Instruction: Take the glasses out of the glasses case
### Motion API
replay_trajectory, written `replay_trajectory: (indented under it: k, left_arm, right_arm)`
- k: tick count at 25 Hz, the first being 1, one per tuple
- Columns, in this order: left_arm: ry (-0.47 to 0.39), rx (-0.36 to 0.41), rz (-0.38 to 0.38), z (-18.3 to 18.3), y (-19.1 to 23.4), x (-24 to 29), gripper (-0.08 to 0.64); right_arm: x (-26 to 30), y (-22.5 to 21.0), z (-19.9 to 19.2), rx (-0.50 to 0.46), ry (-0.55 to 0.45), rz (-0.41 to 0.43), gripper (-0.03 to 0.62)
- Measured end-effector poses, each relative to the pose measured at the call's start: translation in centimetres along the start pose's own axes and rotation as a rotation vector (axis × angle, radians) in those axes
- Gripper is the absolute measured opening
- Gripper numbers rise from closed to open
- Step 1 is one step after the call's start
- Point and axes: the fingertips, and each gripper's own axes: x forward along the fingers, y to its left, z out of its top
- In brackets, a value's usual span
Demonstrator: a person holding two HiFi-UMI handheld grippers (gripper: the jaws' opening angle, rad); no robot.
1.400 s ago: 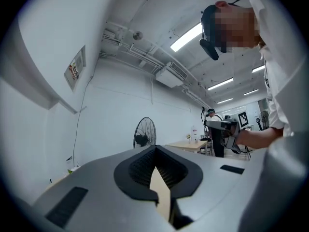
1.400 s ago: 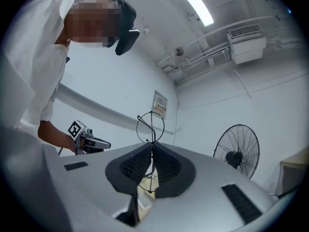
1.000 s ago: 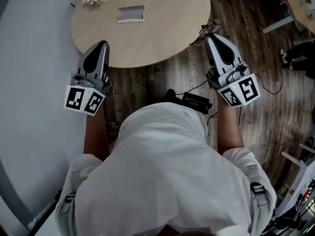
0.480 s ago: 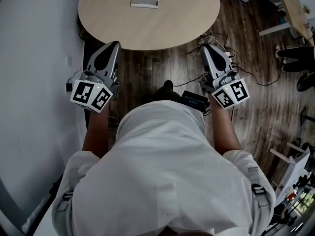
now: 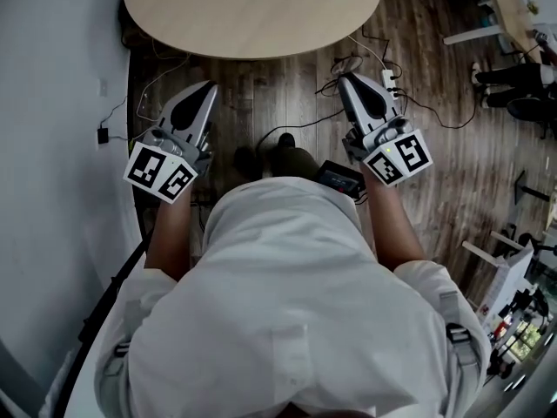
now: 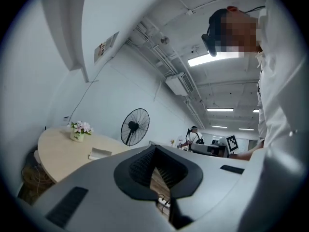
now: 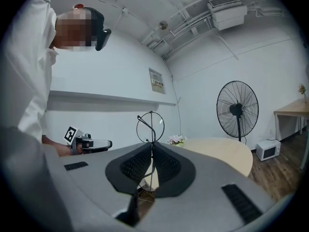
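Right tool (image 7: 152,148) clamps 1 pair of glasses (image 7: 151,129); left tool (image 6: 155,148) closed, empty; 1 case (image 6: 100,153) on table (image 6: 58,154).

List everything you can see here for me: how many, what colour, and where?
Table: one, light wood, round, ahead of the person.
Glasses case: one, pale, on the table.
Flowers: one small pot, pinkish, on the table.
Fan: one, black, standing near the wall.
Power strip: one, white, on the floor among cables.
Glasses: one pair, thin black wire, clamped in the right gripper.
Shirt: one, white, on the person.
Left gripper: grey, shut, empty.
Right gripper: grey, shut on the glasses.
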Motion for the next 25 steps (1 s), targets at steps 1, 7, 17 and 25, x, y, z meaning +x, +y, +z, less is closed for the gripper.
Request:
replay_trajectory:
  k: [1,7,17,25]
  left_arm:
    - [0.004,-0.006,0.012,-0.4,-0.4,0.1,0.011]
    - [0.015,0.032,0.086,-0.6,-2.9,0.7,0.011]
    - [0.040,0.070,0.130,-0.1,-6.9,5.7,0.009]
    - [0.025,0.037,-0.011,-1.2,-10.6,7.7,0.011]
  right_arm:
    - [-0.4,0.0,-0.1,-0.001,0.000,0.008,0.031]
    - [-1.8,-2.0,0.5,0.011,-0.038,0.025,0.031]
    - [-6.2,-5.8,1.6,0.019,-0.077,0.061,0.031]
    - [-7.4,-6.6,1.7,-0.004,-0.081,0.095,0.031]
